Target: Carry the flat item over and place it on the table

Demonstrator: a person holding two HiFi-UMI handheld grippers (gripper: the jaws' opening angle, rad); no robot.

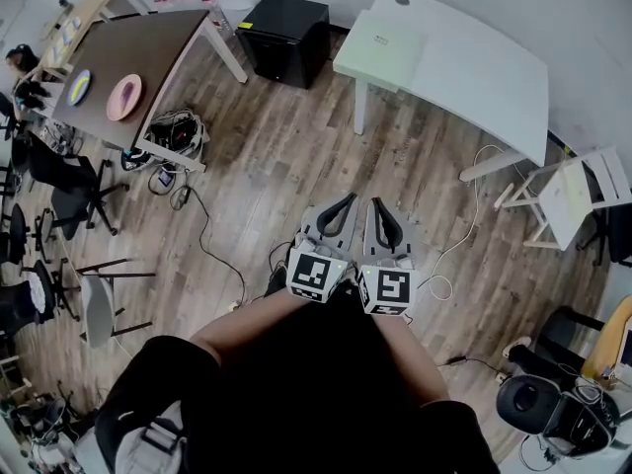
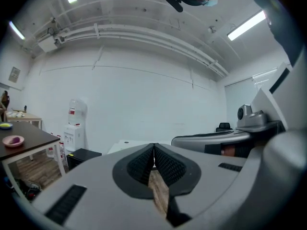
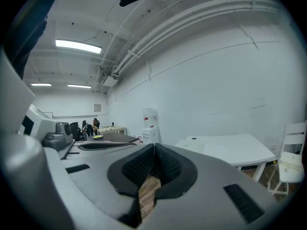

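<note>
Both grippers are held side by side at chest height over the wooden floor. My left gripper [image 1: 345, 205] [image 2: 153, 152] is shut with nothing between its pads. Close beside it, my right gripper [image 1: 379, 209] [image 3: 153, 152] is shut and empty too. A pale green flat board [image 1: 380, 49] [image 3: 194, 148] lies on the near left end of the white table [image 1: 474, 77] [image 3: 240, 147], well ahead of both grippers. On the brown table [image 1: 148, 52] [image 2: 29, 138] at the far left lie a pink plate [image 1: 124, 97] [image 2: 13, 140] and a blue and yellow plate [image 1: 79, 87].
A black cabinet [image 1: 287, 38] [image 2: 84, 155] stands between the two tables, a water dispenser [image 2: 74, 123] [image 3: 149, 123] by the wall. Cables and a bag [image 1: 178, 136] lie under the brown table. A white chair [image 1: 583, 191] stands right; office chairs [image 1: 69, 200] crowd the left.
</note>
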